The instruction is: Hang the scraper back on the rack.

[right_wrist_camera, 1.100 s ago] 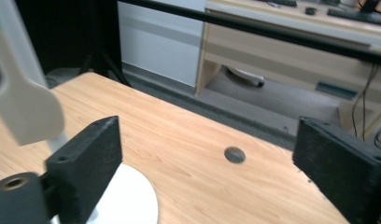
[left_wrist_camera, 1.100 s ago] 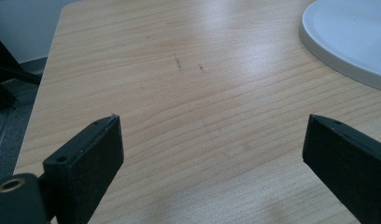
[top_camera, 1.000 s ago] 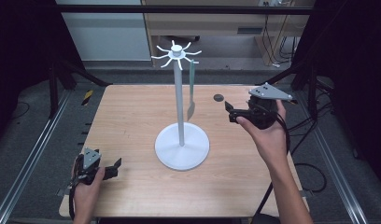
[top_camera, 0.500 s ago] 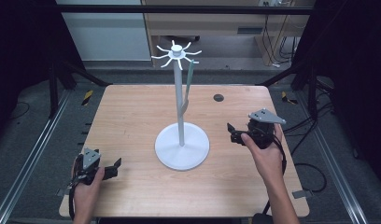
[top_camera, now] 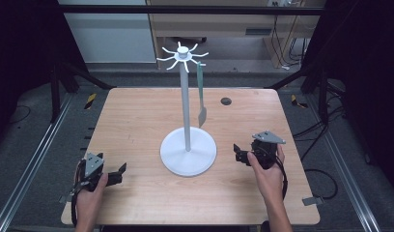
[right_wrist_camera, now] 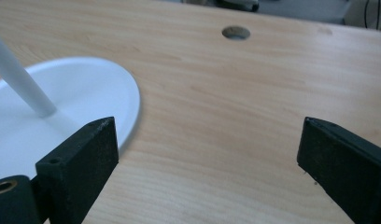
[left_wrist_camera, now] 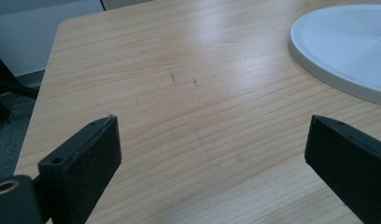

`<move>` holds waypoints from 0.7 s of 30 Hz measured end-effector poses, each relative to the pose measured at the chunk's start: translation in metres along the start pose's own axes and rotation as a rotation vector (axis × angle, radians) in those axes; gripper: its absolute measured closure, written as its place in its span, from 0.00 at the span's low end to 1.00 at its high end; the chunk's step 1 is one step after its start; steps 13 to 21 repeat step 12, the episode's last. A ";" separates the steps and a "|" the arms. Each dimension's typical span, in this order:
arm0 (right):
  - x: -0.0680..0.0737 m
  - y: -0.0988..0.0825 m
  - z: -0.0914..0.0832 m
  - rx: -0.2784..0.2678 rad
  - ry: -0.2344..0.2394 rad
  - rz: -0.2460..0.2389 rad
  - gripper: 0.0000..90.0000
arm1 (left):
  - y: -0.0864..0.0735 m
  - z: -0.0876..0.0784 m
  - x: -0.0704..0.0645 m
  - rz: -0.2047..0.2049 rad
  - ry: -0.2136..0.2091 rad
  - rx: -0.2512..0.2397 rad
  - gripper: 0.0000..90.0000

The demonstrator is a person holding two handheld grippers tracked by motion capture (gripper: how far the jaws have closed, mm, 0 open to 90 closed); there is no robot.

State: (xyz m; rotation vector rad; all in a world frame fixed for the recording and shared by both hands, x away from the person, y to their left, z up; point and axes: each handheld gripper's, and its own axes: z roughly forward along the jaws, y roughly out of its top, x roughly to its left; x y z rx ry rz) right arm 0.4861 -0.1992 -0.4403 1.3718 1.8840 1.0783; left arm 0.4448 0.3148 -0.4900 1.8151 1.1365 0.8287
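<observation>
A white stand [top_camera: 187, 107] with a round base [top_camera: 188, 151] and hooked arms at its top [top_camera: 183, 54] rises from the middle of the wooden table [top_camera: 137, 116]. A pale green spatula [top_camera: 201, 94] hangs from one hook. My left gripper [top_camera: 119, 170] rests low at the table's front left, open and empty; its own view shows bare wood and the base rim [left_wrist_camera: 338, 46]. My right gripper [top_camera: 238, 153] sits just right of the base, open and empty, with the base [right_wrist_camera: 67, 107] and pole [right_wrist_camera: 20, 79] to its left.
A round cable hole [top_camera: 226, 101] lies in the table behind the right gripper, also the hole [right_wrist_camera: 236, 32] in its own view. Metal frame rails [top_camera: 35, 159] run along both sides of the table. Cabinets stand beyond the far edge.
My right gripper has come down and back toward the person, from mid-height near the hanging spatula to low beside the base. The left gripper has stayed put.
</observation>
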 end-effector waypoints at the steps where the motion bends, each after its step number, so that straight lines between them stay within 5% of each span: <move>1: 0.000 -0.005 0.002 0.004 -0.007 0.009 0.08 | 0.000 0.000 0.000 0.000 0.000 -0.001 0.03; 8: -0.003 -0.038 0.013 0.049 -0.038 0.026 0.09 | 0.000 0.002 -0.001 -0.001 0.001 0.002 0.03; 11: -0.005 -0.044 0.016 0.066 -0.069 0.007 0.09 | 0.000 0.005 0.000 -0.001 -0.002 0.012 0.03; 21: -0.006 -0.046 0.017 0.070 -0.066 0.017 0.09 | 0.000 0.005 -0.001 -0.002 -0.004 0.014 0.03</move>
